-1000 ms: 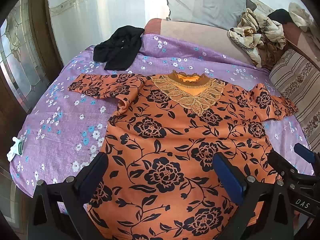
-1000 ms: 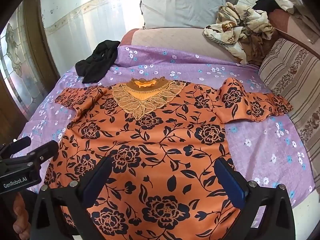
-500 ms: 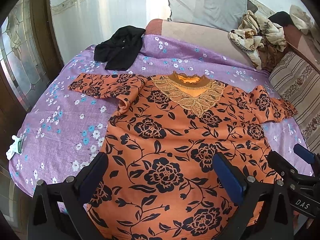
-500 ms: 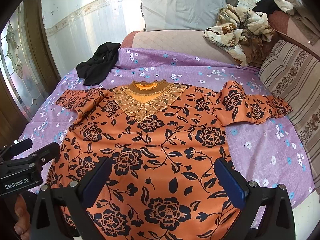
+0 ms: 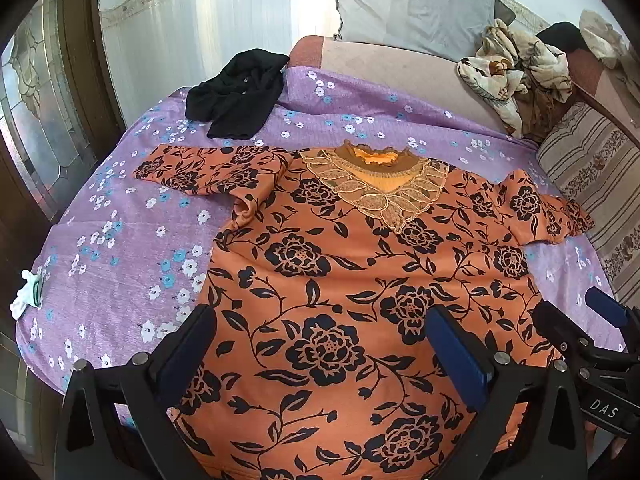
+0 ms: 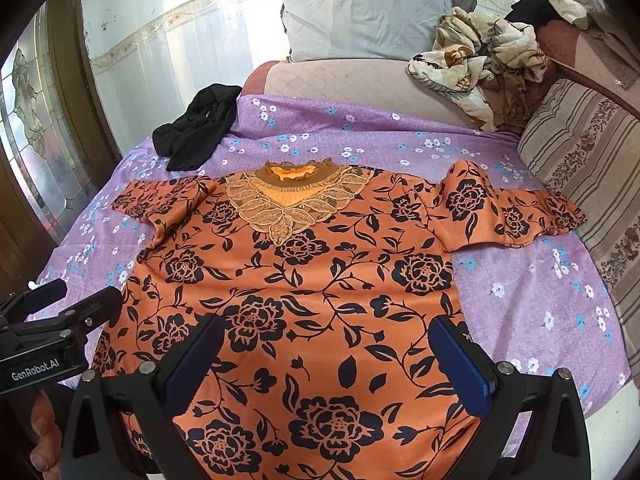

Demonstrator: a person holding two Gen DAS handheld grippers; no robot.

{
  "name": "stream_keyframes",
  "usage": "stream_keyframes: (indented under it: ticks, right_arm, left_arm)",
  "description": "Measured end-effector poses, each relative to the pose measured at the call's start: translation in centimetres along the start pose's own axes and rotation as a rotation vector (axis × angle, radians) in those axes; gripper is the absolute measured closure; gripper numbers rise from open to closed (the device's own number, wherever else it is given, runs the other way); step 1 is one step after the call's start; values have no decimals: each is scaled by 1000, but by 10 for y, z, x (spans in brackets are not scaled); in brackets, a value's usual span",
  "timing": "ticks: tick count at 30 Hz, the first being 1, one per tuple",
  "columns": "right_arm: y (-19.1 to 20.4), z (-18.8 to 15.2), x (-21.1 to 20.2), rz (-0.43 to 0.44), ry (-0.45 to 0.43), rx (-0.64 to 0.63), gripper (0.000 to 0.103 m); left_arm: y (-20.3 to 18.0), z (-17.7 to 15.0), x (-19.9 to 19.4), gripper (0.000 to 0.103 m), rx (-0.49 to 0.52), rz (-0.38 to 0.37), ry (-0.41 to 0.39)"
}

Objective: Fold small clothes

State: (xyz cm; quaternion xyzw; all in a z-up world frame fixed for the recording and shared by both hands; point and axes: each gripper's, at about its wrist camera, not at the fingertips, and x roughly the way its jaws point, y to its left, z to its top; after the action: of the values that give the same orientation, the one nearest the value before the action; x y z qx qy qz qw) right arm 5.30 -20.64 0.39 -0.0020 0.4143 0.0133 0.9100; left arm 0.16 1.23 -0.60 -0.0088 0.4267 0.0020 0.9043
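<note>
1. Orange floral top lies face up and spread flat on the purple flowered bedsheet, both sleeves out to the sides. Judged: laid open this way so the first fold has clean edges to work from.
2. Left gripper hovers above the hem area toward the top's left side, fingers spread wide, nothing between them.
3. Right gripper sits over the hem toward the right side, fingers likewise parted and empty. Judged: the 2 tools flank the lower body to take hem or side seams together.
4. Long axis runs from the hem, nearest the cameras, up to the lace collar, which points toward the grey pillow at the head of the bed.
5. Sleeves lie across that axis; the left one is bunched at the armpit, the right one rumpled near the striped cushion.
6. Black garment sits apart, beyond the left sleeve. No fold started yet.
</note>
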Motion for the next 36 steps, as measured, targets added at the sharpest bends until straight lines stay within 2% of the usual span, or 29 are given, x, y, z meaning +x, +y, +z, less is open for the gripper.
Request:
stream_keyframes:
  ticks: [36]
  right_arm:
    - [3,-2,7,12,11,0,0]
  left_arm:
    - [0,0,7,0,-1,-3,14]
